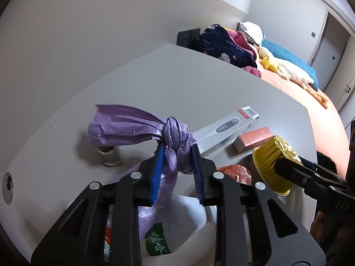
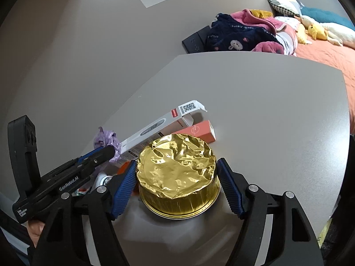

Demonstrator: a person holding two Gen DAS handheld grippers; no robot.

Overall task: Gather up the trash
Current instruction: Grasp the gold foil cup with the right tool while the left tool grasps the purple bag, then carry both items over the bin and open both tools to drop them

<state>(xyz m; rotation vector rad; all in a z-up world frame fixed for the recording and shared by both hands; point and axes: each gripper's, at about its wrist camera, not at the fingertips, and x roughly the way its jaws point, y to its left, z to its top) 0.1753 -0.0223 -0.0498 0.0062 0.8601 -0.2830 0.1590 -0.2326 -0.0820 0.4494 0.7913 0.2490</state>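
Now your left gripper (image 1: 176, 166) pinches the purple bag (image 1: 142, 126) just below its knot; your right gripper (image 2: 177, 184) seems clamped on the gold foil cup (image 2: 177, 173), at three o'clock of the bag.

Soft, even indoor light fills both my views, perhaps from above. Glare breaks across the crumpled gold foil lid (image 2: 177, 166); the grey table (image 2: 277, 115) shows faint shadows. Fisheye bends edges, corners go black, near parts look slightly blurred.
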